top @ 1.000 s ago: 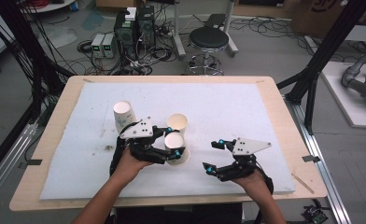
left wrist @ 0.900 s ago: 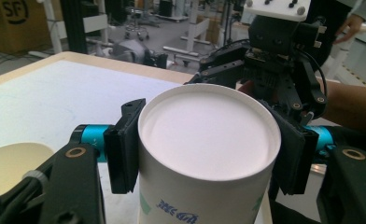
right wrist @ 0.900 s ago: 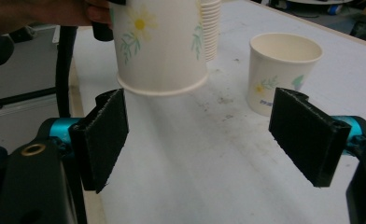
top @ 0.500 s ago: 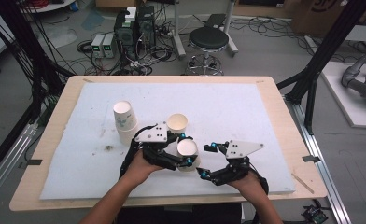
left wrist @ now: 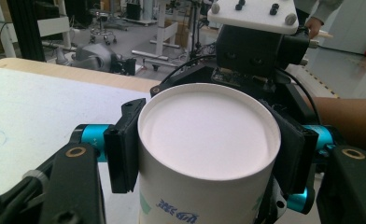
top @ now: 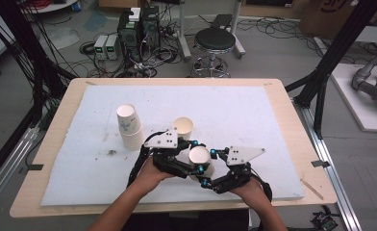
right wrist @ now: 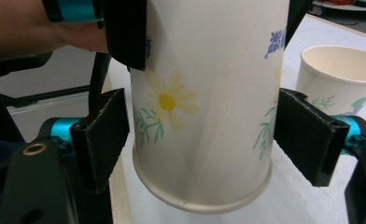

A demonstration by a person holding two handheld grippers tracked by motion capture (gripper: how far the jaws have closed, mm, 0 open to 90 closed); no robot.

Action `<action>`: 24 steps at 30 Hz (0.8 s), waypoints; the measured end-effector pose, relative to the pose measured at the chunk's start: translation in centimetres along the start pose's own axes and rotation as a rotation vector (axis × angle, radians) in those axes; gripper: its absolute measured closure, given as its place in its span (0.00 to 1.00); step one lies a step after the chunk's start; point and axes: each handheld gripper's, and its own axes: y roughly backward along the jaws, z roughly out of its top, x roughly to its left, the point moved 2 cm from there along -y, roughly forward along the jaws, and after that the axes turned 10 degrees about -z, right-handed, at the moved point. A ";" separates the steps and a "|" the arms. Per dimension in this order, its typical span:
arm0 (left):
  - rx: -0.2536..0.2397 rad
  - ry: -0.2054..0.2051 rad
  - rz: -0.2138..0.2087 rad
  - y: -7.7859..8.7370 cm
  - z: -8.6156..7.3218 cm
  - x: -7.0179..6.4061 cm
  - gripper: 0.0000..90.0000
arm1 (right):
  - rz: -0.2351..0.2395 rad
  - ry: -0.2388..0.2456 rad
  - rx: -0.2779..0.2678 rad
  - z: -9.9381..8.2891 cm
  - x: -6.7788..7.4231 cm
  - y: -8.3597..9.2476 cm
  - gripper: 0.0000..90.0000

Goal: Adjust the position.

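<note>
near the front edge of the white mat [top: 273,115], an upside-down paper cup [top: 199,156] clamped in the left gripper [top: 192,166], held just off the surface. around its lower part, near the rim, the right gripper [top: 207,169] with jaws spread, pads [right wrist: 107,135] just beside the cup wall, a gap visible on either side, closing slightly. just behind, an upright empty cup [top: 182,127]; farther left, a stack of inverted cups [top: 130,126].

Cup [right wrist: 204,102] top cut off above.
</note>
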 end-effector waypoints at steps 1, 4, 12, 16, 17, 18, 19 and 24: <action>-0.004 0.001 -0.002 0.0 0.0 0.0 0.40 | 0.003 -0.001 0.002 0.0 0.0 0.0 0.23; -0.007 0.000 -0.006 0.1 0.0 -0.1 0.40 | 0.014 0.005 -0.007 -0.1 -0.1 0.0 0.28; -0.013 -0.005 -0.011 0.3 0.1 -0.1 0.41 | 0.022 0.008 -0.017 -0.1 -0.2 0.1 0.33; -0.012 -0.006 -0.013 0.4 0.1 -0.1 0.40 | 0.034 0.012 -0.019 -0.1 -0.2 0.3 0.38; -0.009 -0.005 -0.012 0.4 0.1 -0.1 0.40 | 0.033 0.016 -0.018 -0.1 -0.2 0.3 0.38; -0.005 -0.004 -0.012 0.4 0.0 -0.1 0.40 | 0.036 0.016 -0.014 -0.1 -0.2 0.2 0.38; 0.000 -0.007 -0.010 0.3 0.0 -0.1 0.40 | 0.036 0.019 -0.009 -0.1 -0.2 0.2 0.38; 0.026 0.003 0.036 0.5 -0.1 -0.1 0.18 | 0.032 0.034 0.008 -0.2 -0.2 0.2 0.39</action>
